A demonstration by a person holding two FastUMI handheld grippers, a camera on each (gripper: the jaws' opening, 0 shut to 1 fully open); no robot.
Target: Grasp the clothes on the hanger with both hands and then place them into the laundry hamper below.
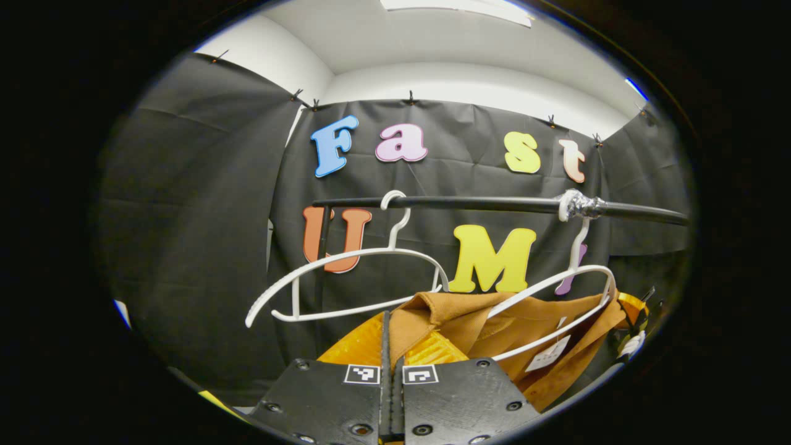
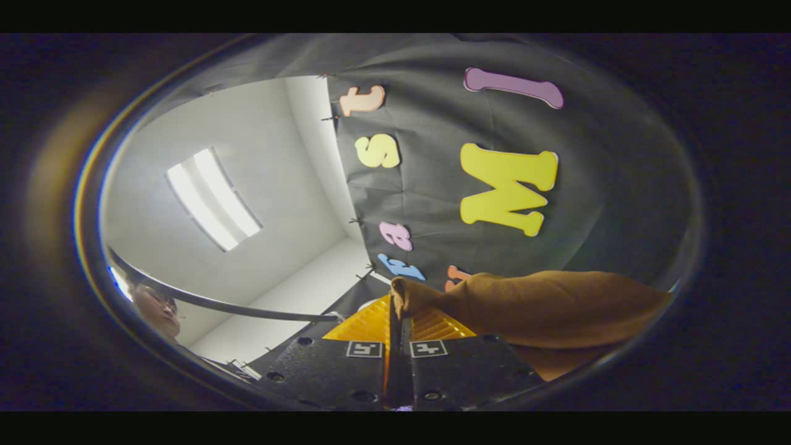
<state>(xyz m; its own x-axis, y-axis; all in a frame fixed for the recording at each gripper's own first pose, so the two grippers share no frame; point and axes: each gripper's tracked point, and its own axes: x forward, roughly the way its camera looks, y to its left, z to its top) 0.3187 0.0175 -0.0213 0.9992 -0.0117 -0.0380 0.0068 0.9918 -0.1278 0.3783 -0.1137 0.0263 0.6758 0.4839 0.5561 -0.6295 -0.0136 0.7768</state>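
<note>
left gripper (image 1: pixel 392 346) right up close, jaws pressed together w/ a fold of the brown garment (image 1: pixel 531 327) pinched between them at the collar edge. same story in the right gripper view: right gripper (image 2: pixel 398 327) clamped tight, jaws closed on a bunched corner of the brown cloth, rest of it draping off to the side.

garment sits low in the left gripper view, partly on its white hanger (image 1: pixel 556 296), which tilts steeply and hooks onto the black rail (image 1: pixel 482 203) at a taped spot. second white hanger (image 1: pixel 346 278) beside it, bare, hung on the same rail.

step in hand, by the look of it: both grips made, cloth being worked off the hanger. can't tell whether it's fully free yet; hanger wire crosses over the fabric, so prob. not. next move calls for slipping the cloth clear of the hanger arm w/o dragging the hook off the rail, then bringing both grippers down together to the hamper below. risk: fabric snagging on the hanger tip.

no tabletop or floor in sight. room: black cloth booth wall behind, white ceiling w/ a long light panel (image 2: pixel 213 198) in the right gripper view, person at that view's edge.
</note>
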